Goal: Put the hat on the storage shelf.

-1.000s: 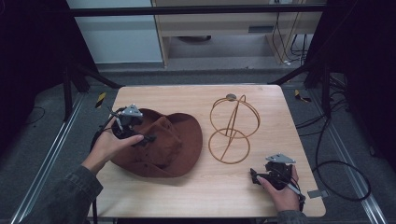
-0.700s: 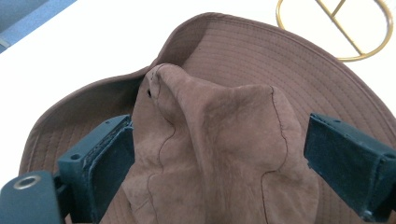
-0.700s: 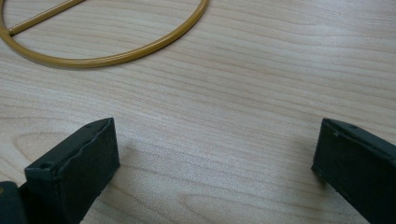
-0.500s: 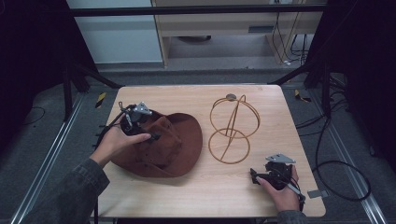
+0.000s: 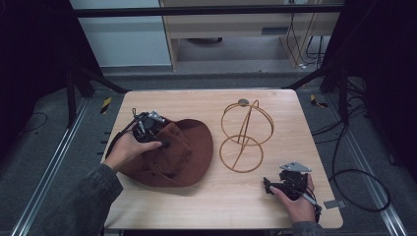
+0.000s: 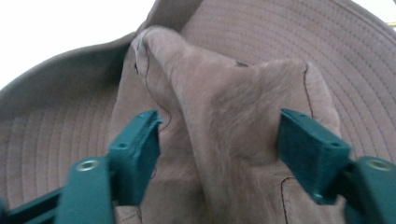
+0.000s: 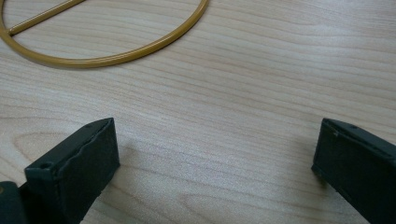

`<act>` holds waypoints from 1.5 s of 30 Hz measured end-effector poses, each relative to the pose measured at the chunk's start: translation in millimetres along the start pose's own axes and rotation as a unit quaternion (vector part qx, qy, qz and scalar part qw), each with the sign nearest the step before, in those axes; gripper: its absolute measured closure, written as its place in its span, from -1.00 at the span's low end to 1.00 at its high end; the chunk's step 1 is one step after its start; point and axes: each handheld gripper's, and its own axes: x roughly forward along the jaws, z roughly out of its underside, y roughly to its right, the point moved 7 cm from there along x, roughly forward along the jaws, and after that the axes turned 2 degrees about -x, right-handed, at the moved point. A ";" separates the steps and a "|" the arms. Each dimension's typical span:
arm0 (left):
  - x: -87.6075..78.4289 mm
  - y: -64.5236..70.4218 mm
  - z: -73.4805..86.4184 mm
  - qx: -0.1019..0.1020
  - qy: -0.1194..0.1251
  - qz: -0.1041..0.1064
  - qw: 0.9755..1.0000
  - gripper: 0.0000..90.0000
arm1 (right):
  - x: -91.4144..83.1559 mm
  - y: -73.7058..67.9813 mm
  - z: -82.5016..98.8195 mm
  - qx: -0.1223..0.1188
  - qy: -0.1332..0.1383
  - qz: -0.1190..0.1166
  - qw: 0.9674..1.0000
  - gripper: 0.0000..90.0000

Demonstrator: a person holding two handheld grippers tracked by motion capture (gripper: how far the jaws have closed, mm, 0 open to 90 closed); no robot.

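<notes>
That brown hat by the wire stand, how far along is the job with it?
Nothing looks finished: the brown suede wide-brimmed hat lies on the wooden table, beside the empty gold wire hat stand. In hand: the left gripper has just been closing its fingers around the hat's crown. The right gripper rests open. Lifting and placing remain, presumably.

Left claw (image 6: 219, 140) — narrower, onto hat (image 5: 189, 152)

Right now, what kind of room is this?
Probably a lab or test workshop: a light wooden table inside a black metal frame, loose black cables on grey floor, and a brown brimmed fabric hat laid out.
</notes>
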 end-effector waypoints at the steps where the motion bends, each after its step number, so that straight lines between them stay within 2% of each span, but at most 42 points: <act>1: 0.6 -0.1 0.2 -0.003 -0.001 0.001 1.000 -0.19 | 0.0 0.0 0.0 0.000 0.000 0.000 1.000 -0.99; 4: 2.8 1.1 0.1 -0.003 -0.002 0.008 1.000 0.07 | 0.0 0.0 0.0 0.000 0.000 0.000 1.000 -0.99; 5: 2.8 1.1 0.1 -0.003 -0.002 0.008 1.000 0.26 | 0.0 0.0 0.0 0.000 0.000 0.000 1.000 -0.99; 6: 3.6 1.8 0.1 -0.002 -0.003 0.010 1.000 0.26 | 0.0 0.0 0.0 0.000 0.000 0.000 1.000 -0.99; 11: 4.6 1.0 0.9 0.006 -0.008 0.008 1.000 0.74 | 0.0 0.0 0.0 0.000 0.000 0.000 1.000 -0.99; 15: 2.3 -0.2 1.3 0.007 -0.006 0.008 1.000 0.95 | 0.0 0.0 0.0 0.000 0.000 0.000 1.000 -0.99; 20: -5.0 -1.8 -0.9 0.001 0.011 0.001 1.000 0.97 | 0.0 0.0 0.0 0.000 0.000 0.000 1.000 -0.99; 25: -17.9 -1.0 -2.7 0.005 0.029 -0.008 1.000 0.97 | 0.0 0.0 0.0 0.000 0.000 0.000 1.000 -0.99; 34: -57.9 4.8 -12.6 0.015 0.077 -0.021 0.997 0.97 | 0.0 -0.1 0.0 0.000 0.000 -0.001 1.000 -0.99; 45: -94.3 8.4 -8.6 0.025 0.100 -0.031 0.994 0.97 | 0.0 0.1 0.0 0.000 0.000 0.000 1.000 -0.99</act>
